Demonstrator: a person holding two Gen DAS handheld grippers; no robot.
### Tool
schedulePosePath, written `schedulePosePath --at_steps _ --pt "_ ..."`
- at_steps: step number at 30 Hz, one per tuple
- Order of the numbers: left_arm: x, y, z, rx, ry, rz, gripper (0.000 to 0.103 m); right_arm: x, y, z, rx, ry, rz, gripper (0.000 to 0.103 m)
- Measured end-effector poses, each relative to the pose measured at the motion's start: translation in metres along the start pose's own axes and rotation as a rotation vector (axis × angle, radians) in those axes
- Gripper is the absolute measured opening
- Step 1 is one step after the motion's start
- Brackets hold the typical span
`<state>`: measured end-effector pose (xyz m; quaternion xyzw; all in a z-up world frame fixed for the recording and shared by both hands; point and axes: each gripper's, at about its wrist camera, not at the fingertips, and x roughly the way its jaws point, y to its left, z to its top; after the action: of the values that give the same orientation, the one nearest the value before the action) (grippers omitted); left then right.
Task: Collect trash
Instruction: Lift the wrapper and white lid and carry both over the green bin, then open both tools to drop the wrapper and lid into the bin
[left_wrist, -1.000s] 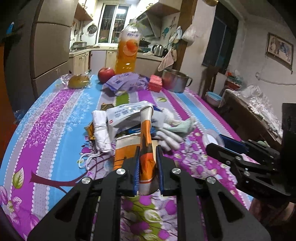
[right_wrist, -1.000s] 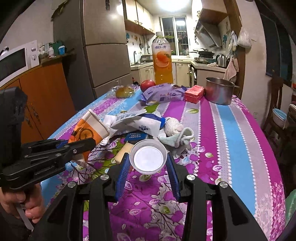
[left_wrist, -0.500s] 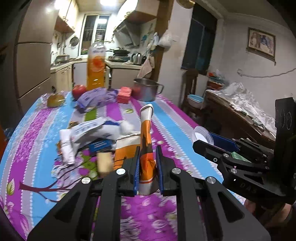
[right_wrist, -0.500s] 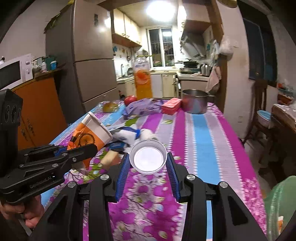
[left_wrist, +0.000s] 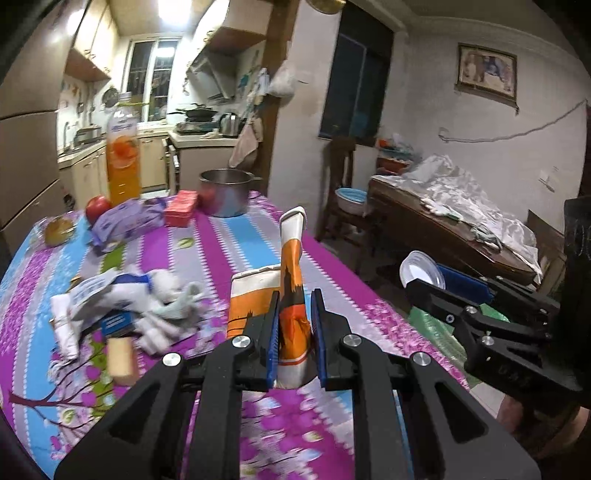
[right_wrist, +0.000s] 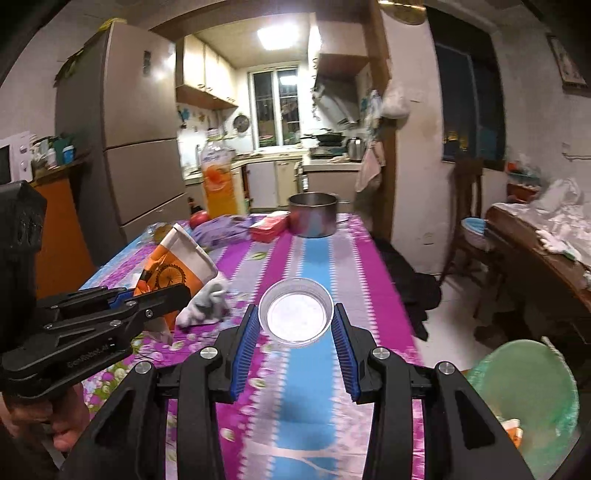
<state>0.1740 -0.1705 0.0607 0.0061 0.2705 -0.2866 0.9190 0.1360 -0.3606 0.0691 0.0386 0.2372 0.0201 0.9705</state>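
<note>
Leftmost on the purple, blue and grey flowered tablecloth (left_wrist: 236, 236) sits a heap of litter: a white and blue plastic wrapper (left_wrist: 110, 295), crumpled white tissue (left_wrist: 173, 295) and a small pale yellow block (left_wrist: 120, 356). Behind it, toward the far end, stand a red apple (left_wrist: 98, 206), a tall bottle of orange drink (left_wrist: 123, 158), a lilac plastic pack (left_wrist: 127, 221), a red box (left_wrist: 181, 208) and a steel pot (left_wrist: 225, 192).

Moving right, the left gripper (left_wrist: 293, 343) holds a flattened orange and white paper cup (left_wrist: 291, 295) above the table, its blue-padded fingers closed narrowly on the cup's creased wall, the rim pointing up and away. From the right wrist view the same cup (right_wrist: 177, 266) shows its open mouth and a bicycle print, raised over the table's left side.

Further right, the right gripper (right_wrist: 295, 347) carries a round clear plastic lid (right_wrist: 295, 312), its fingers spread fairly wide and pressed against the lid's two sides, over the table's near right part. At the far right, beyond the table edge and lower down, a green translucent trash bag (right_wrist: 524, 387) stands open with some scraps inside.
</note>
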Motion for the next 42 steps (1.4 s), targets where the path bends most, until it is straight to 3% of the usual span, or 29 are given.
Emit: schedulePosePath --at_steps 13,23,30,35,42 --pt "0.044 -0.104 0.019 0.100 0.015 -0.164 0.014 -0.060 -0.114 -0.013 0.098 -0.011 -0.200 0.042" --pt "0.083 -0.189 0.022 0.178 0.064 -0.302 0.014 -0.097 -0.219 -0.040 0.182 0.043 -0.343 0.042" --pt "0.125 -0.237 0.015 0.207 0.171 -0.394 0.014 -0.094 -0.286 -0.066 0.246 0.163 -0.379 0.041" --pt "0.153 -0.260 0.009 0.214 0.270 -0.437 0.014 -0.071 -0.318 -0.080 0.290 0.261 -0.359 0.042" --pt "0.192 -0.280 -0.004 0.230 0.402 -0.418 0.014 -0.037 -0.346 -0.097 0.334 0.372 -0.335 0.041"
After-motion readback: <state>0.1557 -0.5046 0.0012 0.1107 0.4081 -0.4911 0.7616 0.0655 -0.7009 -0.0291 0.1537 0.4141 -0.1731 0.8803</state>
